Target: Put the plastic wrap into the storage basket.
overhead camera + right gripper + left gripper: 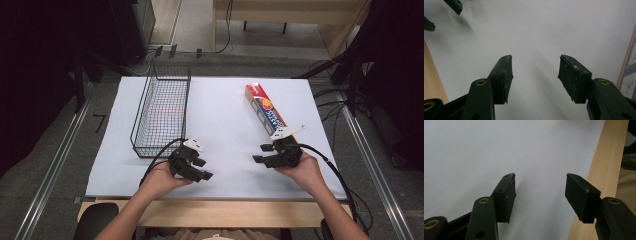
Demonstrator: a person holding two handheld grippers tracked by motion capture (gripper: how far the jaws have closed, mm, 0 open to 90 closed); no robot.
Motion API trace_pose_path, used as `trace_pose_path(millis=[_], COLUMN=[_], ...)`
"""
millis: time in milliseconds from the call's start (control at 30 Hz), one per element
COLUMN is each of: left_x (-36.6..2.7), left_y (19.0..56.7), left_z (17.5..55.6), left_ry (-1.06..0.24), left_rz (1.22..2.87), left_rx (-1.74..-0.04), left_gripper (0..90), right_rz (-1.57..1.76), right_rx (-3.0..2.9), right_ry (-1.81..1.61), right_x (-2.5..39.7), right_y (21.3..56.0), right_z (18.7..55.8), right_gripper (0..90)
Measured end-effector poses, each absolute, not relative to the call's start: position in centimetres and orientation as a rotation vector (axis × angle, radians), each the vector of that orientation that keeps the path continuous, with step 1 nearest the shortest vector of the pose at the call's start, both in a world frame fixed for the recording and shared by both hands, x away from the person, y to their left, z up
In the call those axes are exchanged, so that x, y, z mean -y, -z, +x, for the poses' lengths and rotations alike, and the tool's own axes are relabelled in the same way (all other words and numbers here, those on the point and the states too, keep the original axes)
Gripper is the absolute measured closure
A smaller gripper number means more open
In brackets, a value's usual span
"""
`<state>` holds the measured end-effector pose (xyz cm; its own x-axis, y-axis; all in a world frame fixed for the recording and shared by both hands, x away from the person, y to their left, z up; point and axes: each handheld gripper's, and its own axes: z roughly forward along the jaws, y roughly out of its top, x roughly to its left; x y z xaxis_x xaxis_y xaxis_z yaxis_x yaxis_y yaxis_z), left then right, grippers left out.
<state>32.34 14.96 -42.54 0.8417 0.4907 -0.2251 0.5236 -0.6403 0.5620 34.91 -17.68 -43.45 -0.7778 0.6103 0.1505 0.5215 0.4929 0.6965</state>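
Desk (225,165): wooden, covered by a white sheet, with a bare wood edge along the person's side.

Wire basket (162,111): black, oblong, empty, standing on the left half of the sheet and running lengthwise away from the person.

Long box (267,112): narrow carton printed red, blue and orange, lying flat on the right half, angled; its near end sits just beside the right gripper.

Left gripper (202,170): held in the left hand low over the sheet, near the basket's front corner. Fingers (506,195) spread, nothing between them.

Right gripper (262,153): held in the right hand, pointing toward the left gripper, well apart from it. Fingers (502,75) spread, nothing between them.
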Motion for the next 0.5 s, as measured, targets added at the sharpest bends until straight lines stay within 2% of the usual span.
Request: trace_pose_path(millis=[333, 500], left_x=[-15.41, -15.15], left_y=[41.95, 41.98], left_z=[32.70, 32.66], left_ry=[0.064, 0.068], left_rz=[2.363, 2.380], left_rx=[-0.770, -0.732], left_gripper=[37.9, 37.2], right_rz=[0.999, 1.015], right_rx=[-2.604, -2.608], right_ry=[-1.148, -1.170], right_x=[17.97, 18.23], right_y=[43.40, 43.44], right_z=[34.79, 34.75], right_gripper=[44.4, 43.8])
